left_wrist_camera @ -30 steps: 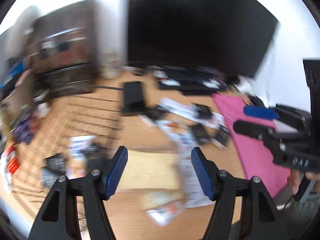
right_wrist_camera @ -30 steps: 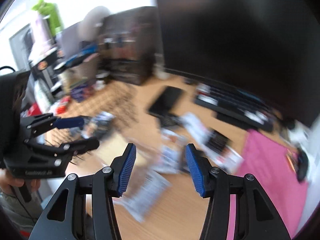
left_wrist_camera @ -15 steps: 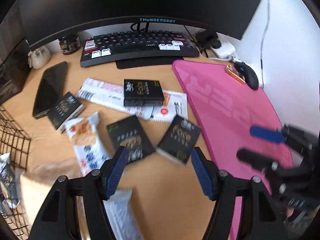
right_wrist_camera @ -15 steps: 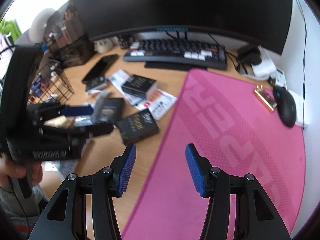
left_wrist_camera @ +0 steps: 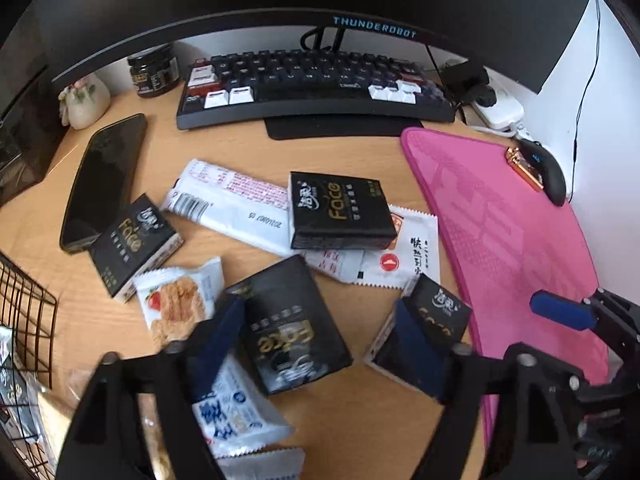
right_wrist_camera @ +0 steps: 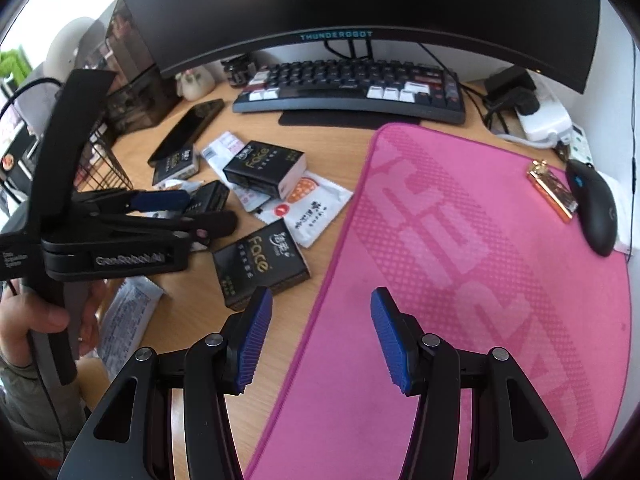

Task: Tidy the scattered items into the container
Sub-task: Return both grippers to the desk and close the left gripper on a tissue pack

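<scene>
Several black "Face" tissue packs and white snack packets lie scattered on the wooden desk. My left gripper (left_wrist_camera: 320, 344) is open, low over one black pack (left_wrist_camera: 292, 328), its fingers on either side of it; a second pack (left_wrist_camera: 432, 328) lies by the right finger. A third pack (left_wrist_camera: 340, 210) rests on a long white packet (left_wrist_camera: 228, 204). A black wire basket (left_wrist_camera: 24, 320) stands at the left with packets inside. My right gripper (right_wrist_camera: 320, 332) is open and empty above the pink mat's (right_wrist_camera: 460, 260) left edge, next to a black pack (right_wrist_camera: 260, 264).
A black phone (left_wrist_camera: 102, 180), a keyboard (left_wrist_camera: 316, 84) and a monitor (left_wrist_camera: 280, 4) stand behind the items. A black mouse (right_wrist_camera: 596, 208) and a gold lighter (right_wrist_camera: 554, 190) lie on the mat's far right. A jar (left_wrist_camera: 154, 70) and a figurine (left_wrist_camera: 82, 100) sit at the back left.
Both grippers swung from the basket side to the scattered packs. The left gripper has dropped lower over a black pack. Both stay open.
</scene>
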A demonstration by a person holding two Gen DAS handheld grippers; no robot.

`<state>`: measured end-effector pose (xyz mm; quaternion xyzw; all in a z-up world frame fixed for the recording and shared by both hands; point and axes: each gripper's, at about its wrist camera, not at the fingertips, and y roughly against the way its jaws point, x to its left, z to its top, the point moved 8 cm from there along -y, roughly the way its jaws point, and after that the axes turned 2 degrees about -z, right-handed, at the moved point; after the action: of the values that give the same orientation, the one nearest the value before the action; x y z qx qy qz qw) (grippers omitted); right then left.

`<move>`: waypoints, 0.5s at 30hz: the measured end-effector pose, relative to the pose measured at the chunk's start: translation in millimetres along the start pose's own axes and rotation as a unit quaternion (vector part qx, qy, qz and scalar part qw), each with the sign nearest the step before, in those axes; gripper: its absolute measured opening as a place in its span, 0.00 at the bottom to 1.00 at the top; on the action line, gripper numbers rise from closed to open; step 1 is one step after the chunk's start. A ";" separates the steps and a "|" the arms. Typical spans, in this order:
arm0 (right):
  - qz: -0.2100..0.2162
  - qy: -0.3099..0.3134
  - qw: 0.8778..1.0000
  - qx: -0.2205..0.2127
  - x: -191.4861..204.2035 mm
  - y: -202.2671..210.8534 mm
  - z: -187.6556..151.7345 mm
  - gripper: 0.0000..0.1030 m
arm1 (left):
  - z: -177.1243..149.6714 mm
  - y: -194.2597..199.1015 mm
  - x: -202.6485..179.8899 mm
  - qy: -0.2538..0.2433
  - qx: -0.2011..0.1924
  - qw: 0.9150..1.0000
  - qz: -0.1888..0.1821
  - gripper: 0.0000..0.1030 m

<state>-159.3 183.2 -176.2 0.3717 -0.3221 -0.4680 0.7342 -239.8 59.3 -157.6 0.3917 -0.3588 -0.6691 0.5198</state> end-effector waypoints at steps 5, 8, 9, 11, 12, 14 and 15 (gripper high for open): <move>0.002 -0.004 1.000 -0.001 0.1 3.3 -0.8 0.51 | 0.5 -0.6 7.0 -0.020 0.003 1.000 0.022 0.81; -0.001 -0.004 1.000 -0.001 -2.7 4.8 -2.1 0.51 | -1.8 5.5 17.4 0.011 0.000 1.000 -0.013 0.81; 0.000 -0.004 1.000 0.000 -3.0 4.2 -2.2 0.51 | -2.4 6.9 17.6 0.014 0.002 1.000 -0.025 0.81; 0.003 -0.003 1.000 0.002 -1.9 3.0 -2.1 0.51 | -2.2 7.9 22.5 0.018 0.001 1.000 -0.016 0.81; 0.005 -0.001 1.000 0.002 -0.7 2.9 -2.0 0.51 | -2.7 6.5 23.7 0.020 0.003 1.000 -0.011 0.81; 0.008 0.003 1.000 0.000 1.9 3.7 -1.4 0.51 | -3.9 1.9 21.3 0.016 0.011 1.000 -0.007 0.81; 0.010 0.003 1.000 -0.002 2.4 4.4 -1.1 0.51 | -4.8 -0.4 18.4 0.011 0.015 1.000 -0.002 0.81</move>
<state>-155.5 182.5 -172.7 0.3685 -0.3224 -0.4604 0.7405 -238.5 41.1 -162.8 0.4075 -0.3627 -0.6602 0.5163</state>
